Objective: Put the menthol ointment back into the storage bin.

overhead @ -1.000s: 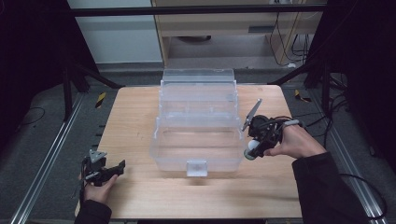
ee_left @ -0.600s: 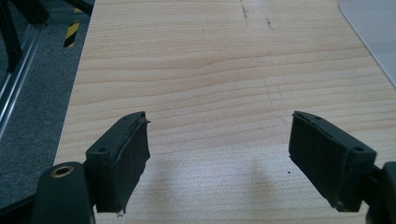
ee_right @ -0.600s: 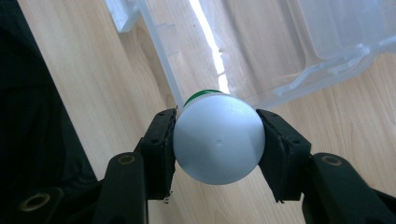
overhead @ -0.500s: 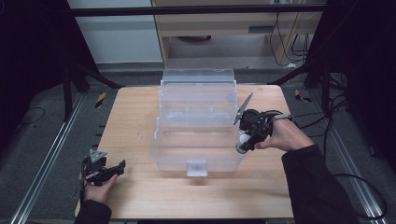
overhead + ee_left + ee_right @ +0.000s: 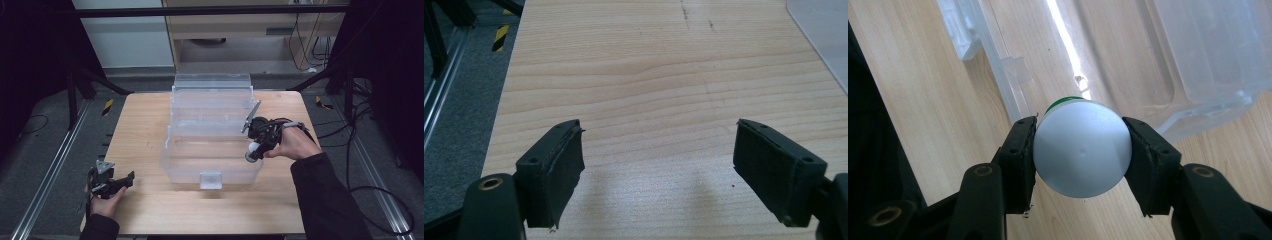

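Matt pale wood table [image 5: 150,125], clear glossy plastic box [image 5: 210,150], smooth can [image 5: 1082,147]

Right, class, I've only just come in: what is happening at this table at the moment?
A person works at a wooden table with a gripper in each hand. The right gripper is shut on a white round-ended container with a green band, held over the right rim of an open clear plastic box in the middle of the table. The left gripper rests near the table's front left corner, jaws wide open, holding nothing.
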A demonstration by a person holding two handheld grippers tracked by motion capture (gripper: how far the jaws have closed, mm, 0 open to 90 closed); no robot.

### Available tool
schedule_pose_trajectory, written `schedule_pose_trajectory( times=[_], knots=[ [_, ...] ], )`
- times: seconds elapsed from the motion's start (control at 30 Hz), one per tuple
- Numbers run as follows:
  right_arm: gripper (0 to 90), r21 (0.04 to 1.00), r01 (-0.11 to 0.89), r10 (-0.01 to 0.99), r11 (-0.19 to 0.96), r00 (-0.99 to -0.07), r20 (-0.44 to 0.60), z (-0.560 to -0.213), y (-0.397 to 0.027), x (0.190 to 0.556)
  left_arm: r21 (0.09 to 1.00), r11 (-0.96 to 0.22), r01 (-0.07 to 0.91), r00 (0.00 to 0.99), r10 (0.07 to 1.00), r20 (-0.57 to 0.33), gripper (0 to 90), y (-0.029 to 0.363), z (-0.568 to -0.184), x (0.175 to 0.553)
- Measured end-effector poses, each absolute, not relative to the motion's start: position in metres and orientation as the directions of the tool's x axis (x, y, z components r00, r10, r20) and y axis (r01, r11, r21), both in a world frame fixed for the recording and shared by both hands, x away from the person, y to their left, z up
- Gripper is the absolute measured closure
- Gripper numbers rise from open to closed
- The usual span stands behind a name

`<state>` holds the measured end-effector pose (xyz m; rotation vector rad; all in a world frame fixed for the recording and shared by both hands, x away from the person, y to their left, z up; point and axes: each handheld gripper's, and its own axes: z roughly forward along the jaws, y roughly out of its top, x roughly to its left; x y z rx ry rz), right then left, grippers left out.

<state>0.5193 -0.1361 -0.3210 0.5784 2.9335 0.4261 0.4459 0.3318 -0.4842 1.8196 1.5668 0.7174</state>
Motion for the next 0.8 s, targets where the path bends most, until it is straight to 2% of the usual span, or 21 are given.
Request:
schedule_pose_trajectory(
  times=[0.8],
  knots=[
    [50.3, 0.264, 0.369, 0.392, 0.891, -0.919, -0.04, -0.363, -0.135, 0.53, 0.754, -0.1, 0.65, 0.148, 0.989, 0.003, 19.6, 0.332, -0.484, 0.446]
  ],
)
